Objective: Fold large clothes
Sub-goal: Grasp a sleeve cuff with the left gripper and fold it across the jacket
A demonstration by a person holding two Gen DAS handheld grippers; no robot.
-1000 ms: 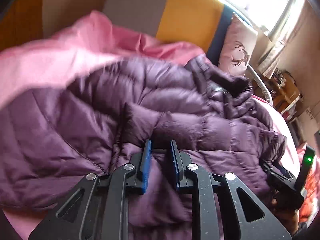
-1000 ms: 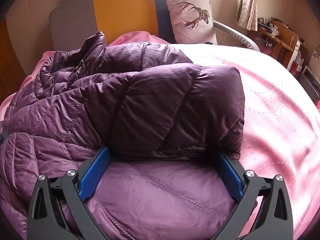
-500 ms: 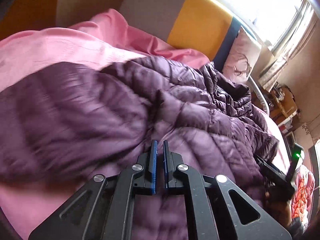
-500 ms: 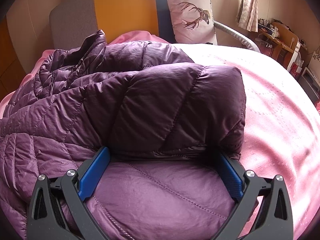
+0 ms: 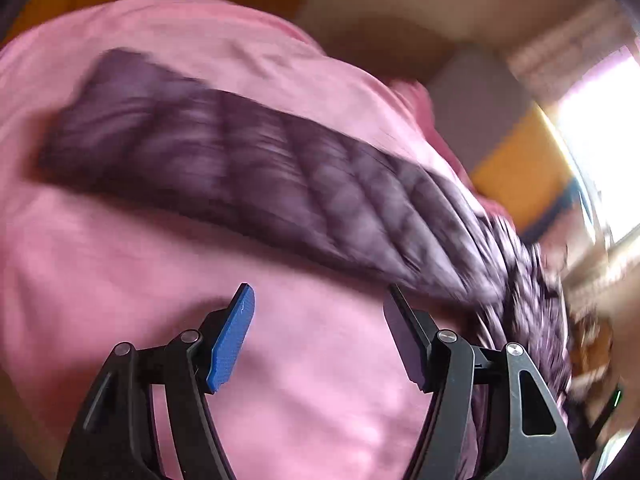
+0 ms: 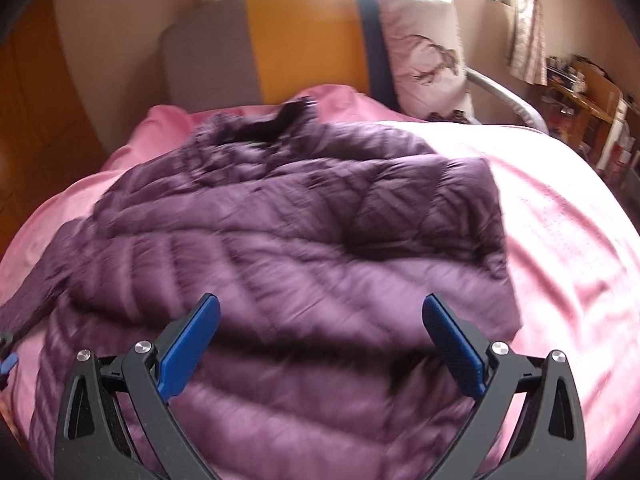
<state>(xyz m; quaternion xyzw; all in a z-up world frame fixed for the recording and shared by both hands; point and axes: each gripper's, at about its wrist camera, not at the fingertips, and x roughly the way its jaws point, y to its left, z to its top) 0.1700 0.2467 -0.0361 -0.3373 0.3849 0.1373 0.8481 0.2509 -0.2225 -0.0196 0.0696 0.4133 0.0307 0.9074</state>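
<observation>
Purple quilted fabric fills most of both views: a large puffer jacket (image 6: 280, 248) lies spread on a bed covered by a pink bedspread (image 6: 572, 248).

In the left wrist view, the left hand-held gripper (image 5: 320, 312) hangs over bare pink bedspread (image 5: 120, 280). Its jaws are opening, already well spread, and nothing sits between them. One blue pad (image 5: 234, 340) faces inward on the left finger. One long sleeve of the jacket (image 5: 224, 168) stretches across the bedspread beyond the fingertips, apart from them, and runs towards the bulk of the garment at the right edge. This view is heavily blurred, so fine detail of the sleeve cannot be told.

In the right wrist view, the right hand-held gripper (image 6: 320, 316) has its jaws spread wide, with blue pads (image 6: 188, 348) on both fingers. It sits above the near part of the jacket. The pads press on nothing; whether the fingertips brush the fabric cannot be told. A folded section of the jacket lies on top of the body at the right, and its dark collar (image 6: 280, 120) points towards the headboard.

Behind the bed stands a headboard (image 6: 304, 40) in grey, yellow and navy panels. A pale pillow (image 6: 424, 52) with a dark printed figure leans against it. No containers appear in either view.
</observation>
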